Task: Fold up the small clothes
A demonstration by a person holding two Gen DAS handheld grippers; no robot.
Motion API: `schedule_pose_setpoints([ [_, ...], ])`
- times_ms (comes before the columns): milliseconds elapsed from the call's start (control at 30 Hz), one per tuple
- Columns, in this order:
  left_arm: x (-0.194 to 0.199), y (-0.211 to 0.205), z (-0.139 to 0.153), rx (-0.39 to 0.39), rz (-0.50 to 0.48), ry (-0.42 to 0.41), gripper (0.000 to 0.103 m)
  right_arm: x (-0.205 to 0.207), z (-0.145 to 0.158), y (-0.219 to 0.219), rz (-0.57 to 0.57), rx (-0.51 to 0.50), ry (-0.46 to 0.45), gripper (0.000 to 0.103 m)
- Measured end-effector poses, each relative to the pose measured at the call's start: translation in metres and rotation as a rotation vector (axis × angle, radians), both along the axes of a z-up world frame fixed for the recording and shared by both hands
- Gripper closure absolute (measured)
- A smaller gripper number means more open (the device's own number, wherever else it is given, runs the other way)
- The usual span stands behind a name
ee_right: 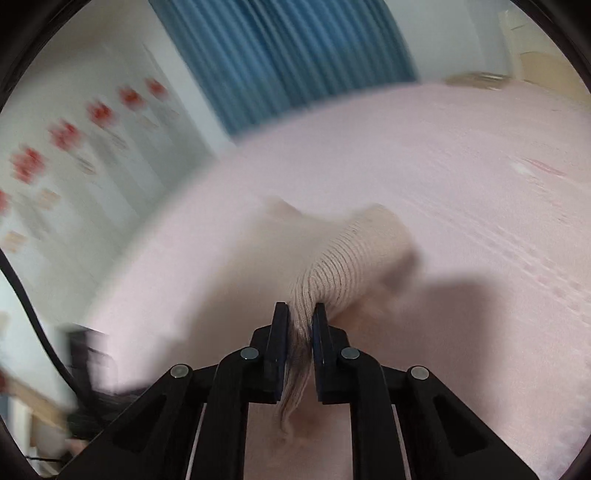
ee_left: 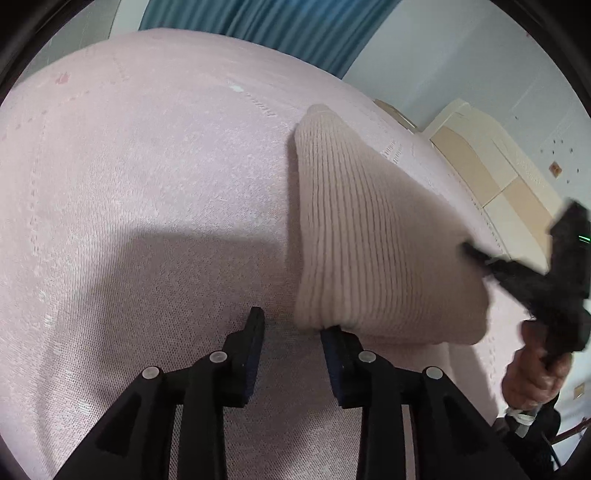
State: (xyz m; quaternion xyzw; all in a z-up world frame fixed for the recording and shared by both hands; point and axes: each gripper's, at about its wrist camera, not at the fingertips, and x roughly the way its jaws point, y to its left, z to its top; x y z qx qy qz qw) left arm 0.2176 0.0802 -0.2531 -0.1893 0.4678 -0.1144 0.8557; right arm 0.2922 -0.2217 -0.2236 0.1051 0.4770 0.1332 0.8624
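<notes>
A cream ribbed knit garment (ee_left: 369,229) lies on the pink bed cover (ee_left: 147,184), with one side lifted off it. My left gripper (ee_left: 293,325) is open just above the cover, nothing between its fingers. Its right fingertip (ee_left: 332,334) sits at the garment's near edge, partly tucked under it. At the right, my right gripper (ee_left: 480,258) pinches the garment's raised side. The right wrist view is blurred. There my right gripper (ee_right: 300,308) is shut on a bunched fold of the knit garment (ee_right: 351,258), which trails away over the bed cover (ee_right: 461,184).
A blue curtain (ee_left: 277,29) hangs behind the bed. A cream cabinet (ee_left: 480,166) stands along the bed's right side. A person's hand (ee_left: 535,373) holds the right gripper. A wall with red flower stickers (ee_right: 66,133) and dark furniture (ee_right: 88,354) lie left.
</notes>
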Motion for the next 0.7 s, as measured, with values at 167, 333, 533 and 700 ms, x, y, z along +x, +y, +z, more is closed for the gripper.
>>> schedule_pose_setpoints([
  [167,-0.005,0.001,0.008,0.026,-0.006,0.006,0.073,-0.002,0.01,0.0,0.036,0.018,-0.019,0.073],
  [333,-0.02,0.014,0.015,0.021,0.033,-0.033,0.067,-0.001,0.007,-0.028,0.011,0.163,0.031,0.054],
  [533,-0.01,-0.017,0.01,0.095,-0.048,-0.025,0.066,-0.025,0.018,-0.029,0.063,0.162,0.023,0.054],
  [700,-0.007,-0.033,0.009,0.197,-0.086,-0.057,0.066,-0.065,0.014,-0.024,0.126,0.074,0.004,0.054],
])
